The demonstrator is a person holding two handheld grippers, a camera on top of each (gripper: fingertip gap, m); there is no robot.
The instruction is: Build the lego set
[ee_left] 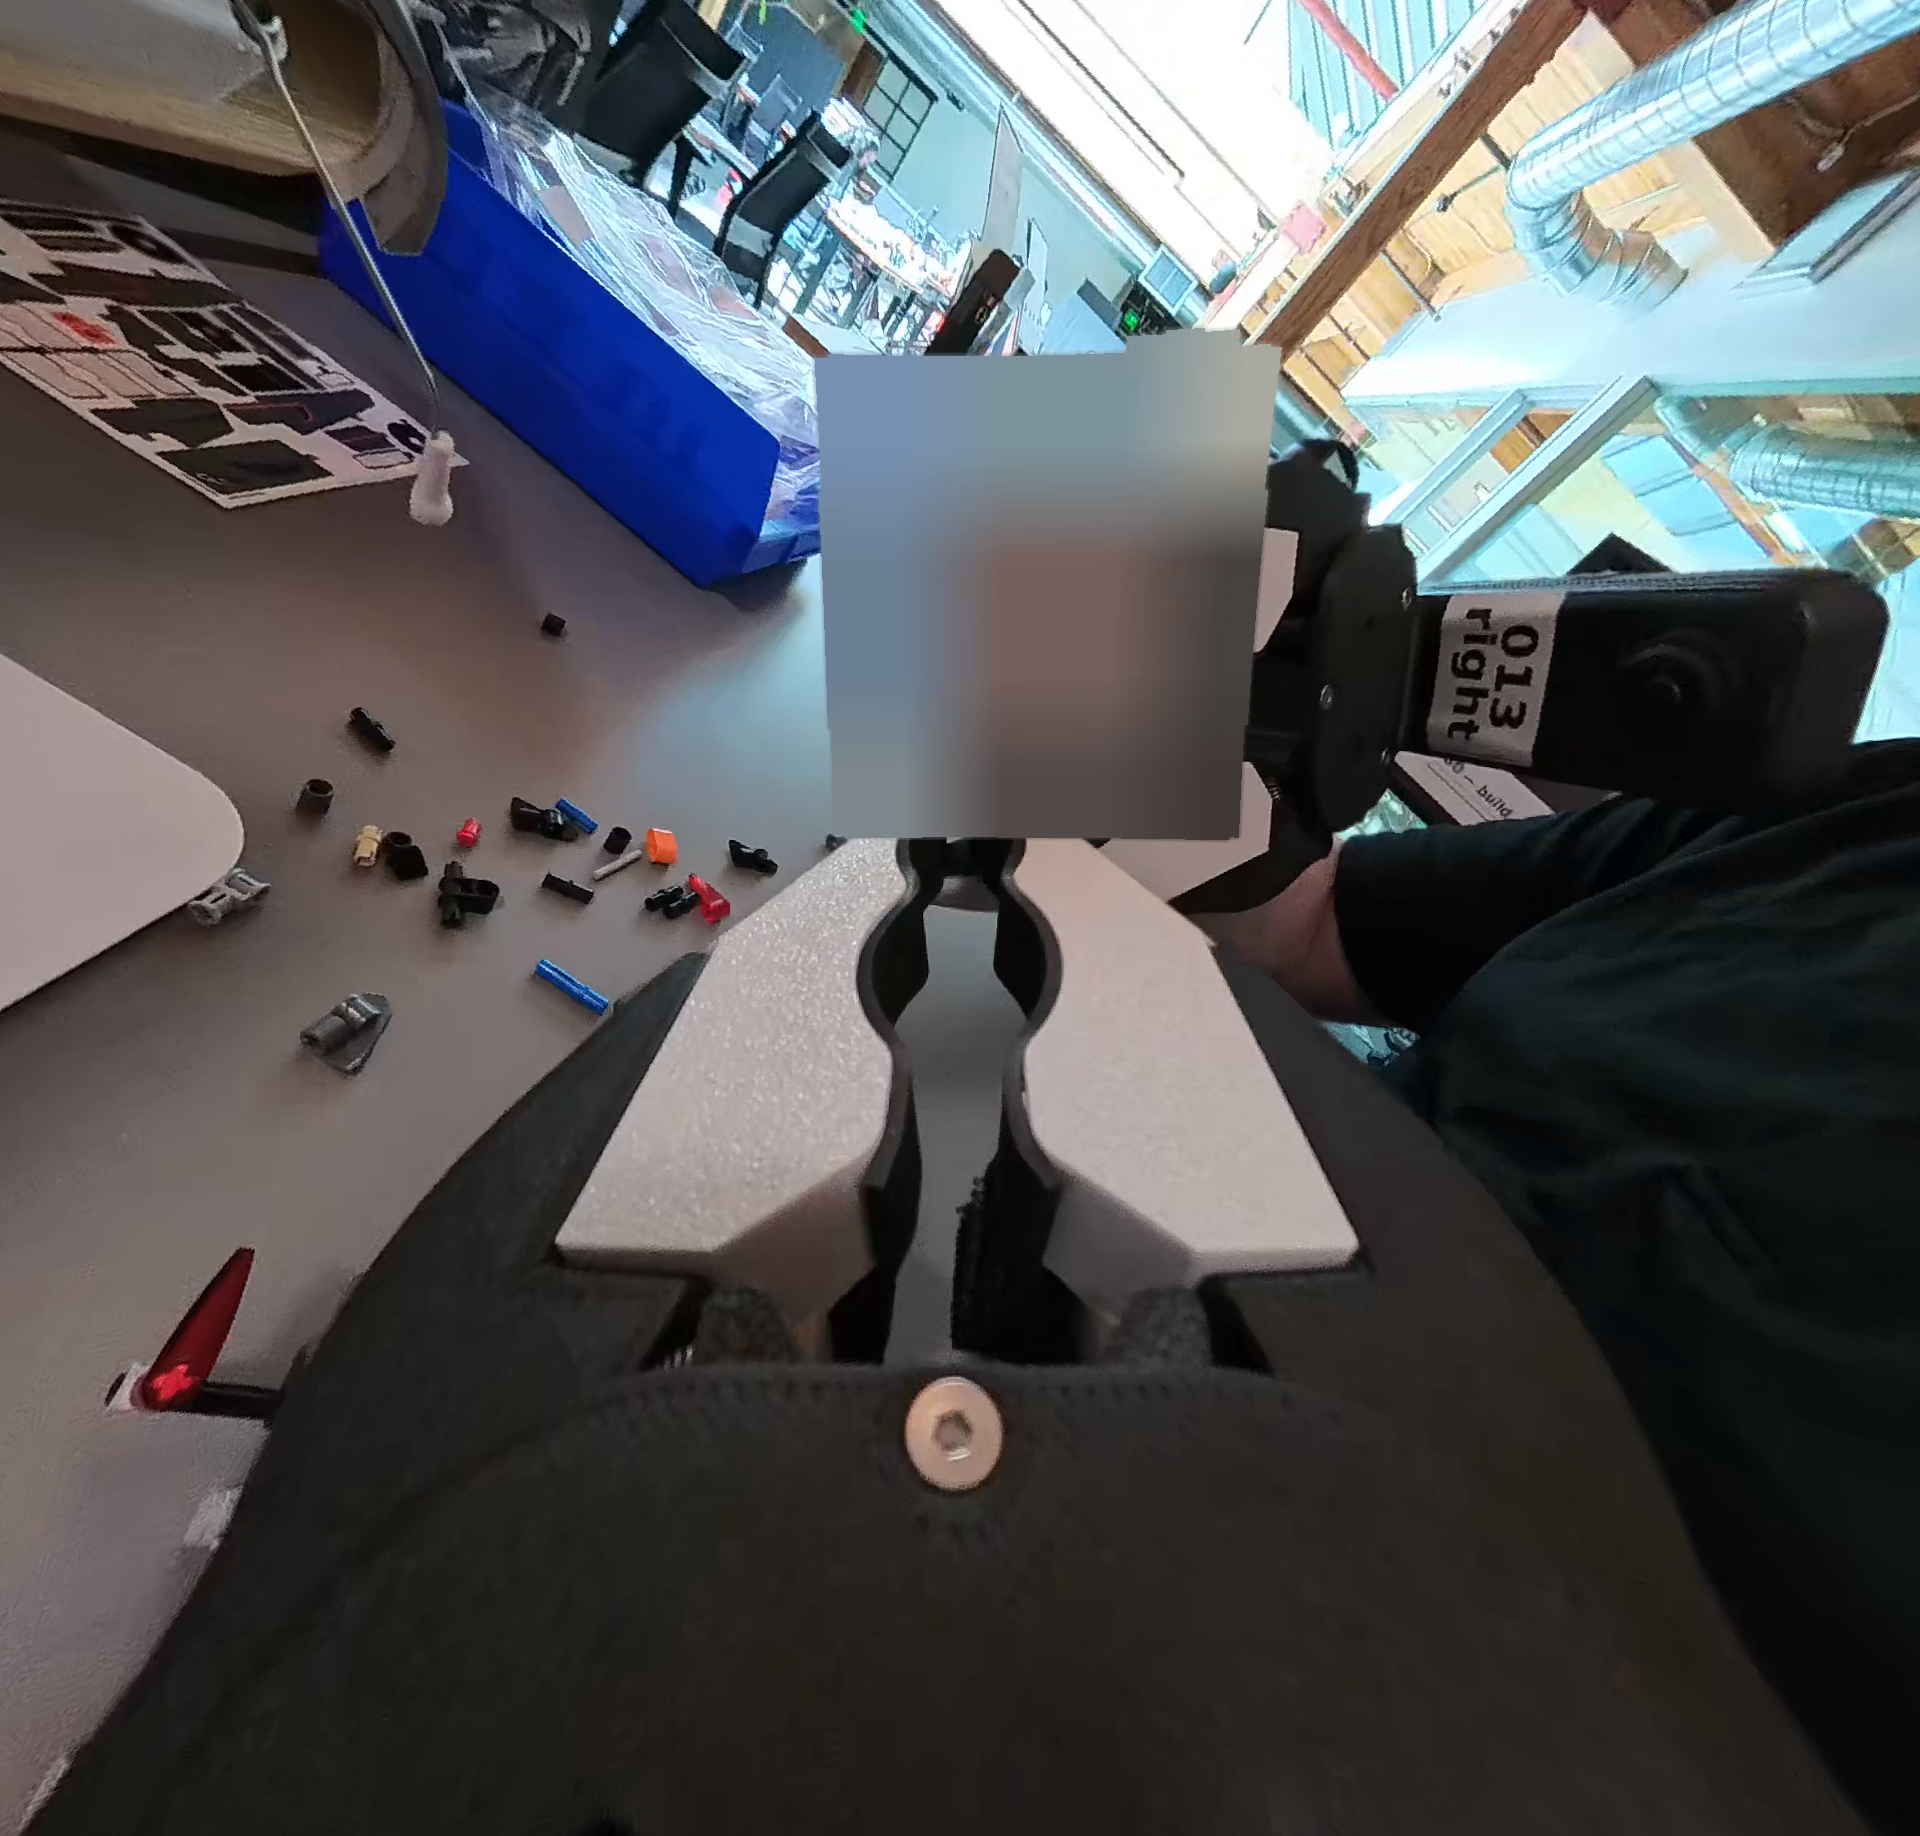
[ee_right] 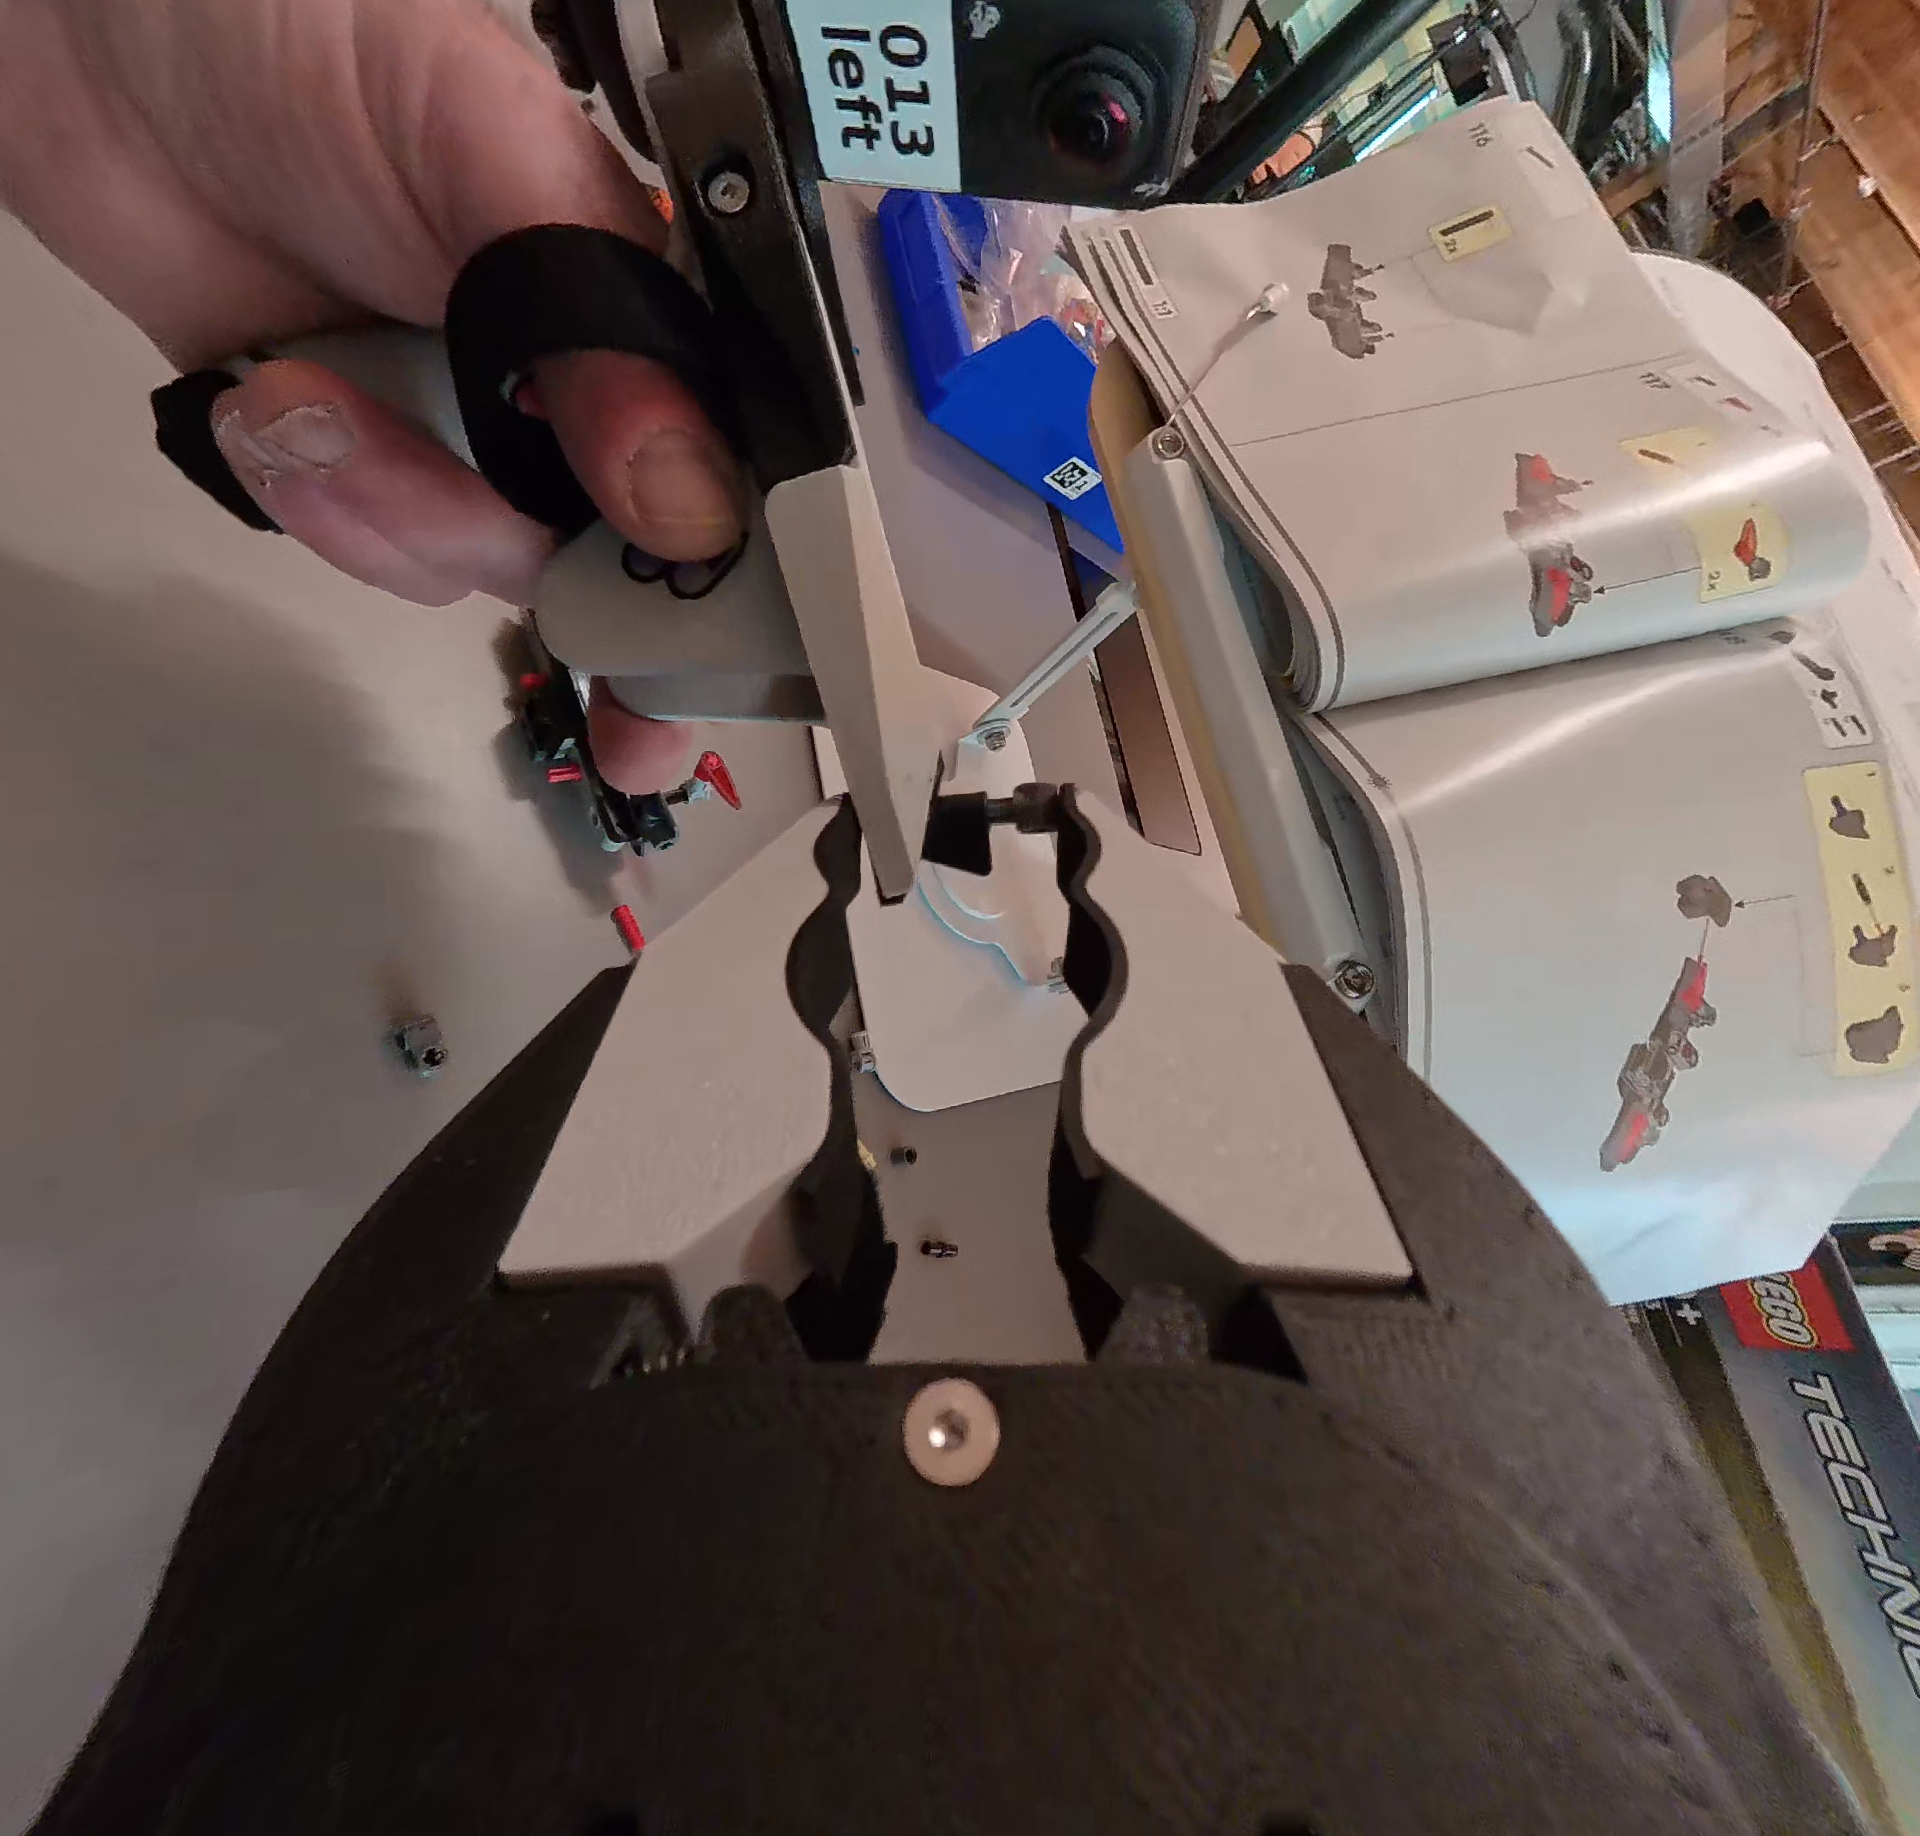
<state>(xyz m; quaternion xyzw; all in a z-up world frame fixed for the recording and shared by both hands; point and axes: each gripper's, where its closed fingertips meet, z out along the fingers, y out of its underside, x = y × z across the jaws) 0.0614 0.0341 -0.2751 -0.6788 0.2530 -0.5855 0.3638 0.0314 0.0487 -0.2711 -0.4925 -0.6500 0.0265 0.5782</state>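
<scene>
My left gripper (ee_left: 961, 856) is shut on a small black lego piece (ee_right: 954, 836); a blurred patch hides most of it in the left wrist view. In the right wrist view the left gripper (ee_right: 899, 872) comes down from above. My right gripper (ee_right: 961, 820) is closed around that piece. Its right fingertip presses a dark pin end (ee_right: 1037, 810) that sticks out of the piece. Its left fingertip rests against the left gripper's finger. Both are held above the table. The partly built black and red model (ee_right: 561, 737) lies on the table behind.
Several loose small parts (ee_left: 561, 872) lie on the grey table. An open instruction booklet (ee_right: 1507, 539) sits on a white stand to the right, with the lego box (ee_right: 1829, 1474) below it. A blue bin (ee_left: 582, 384) and a sticker sheet (ee_left: 177, 363) lie at the back. The grippers are tip to tip, or close to it.
</scene>
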